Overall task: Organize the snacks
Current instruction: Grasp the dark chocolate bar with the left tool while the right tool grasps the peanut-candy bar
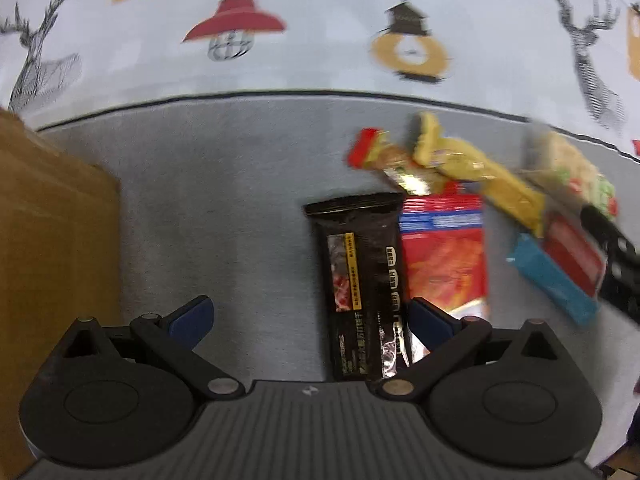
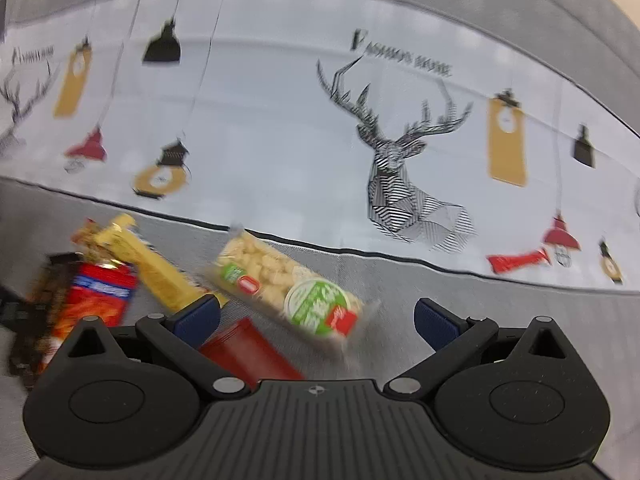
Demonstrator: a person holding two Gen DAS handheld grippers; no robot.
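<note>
Both tongs, left (image 1: 310, 316) and right (image 2: 318, 316), hang spread wide and empty over the grey cloth-covered bench (image 1: 240, 184).

Beyond the left tongs, a black foil snack bar (image 1: 362, 276) lies touching a red crisp packet (image 1: 444, 248), with a brown cardboard box (image 1: 52, 248) off left. Ahead of the right tongs lies a clear puffed-snack packet with a green label (image 2: 288, 284), beside a yellow wrapped bar (image 2: 156, 268).

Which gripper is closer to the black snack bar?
Left. The left gripper hovers right over the black snack bar; the right gripper sits farther off, above the puffed rice bar.
</note>
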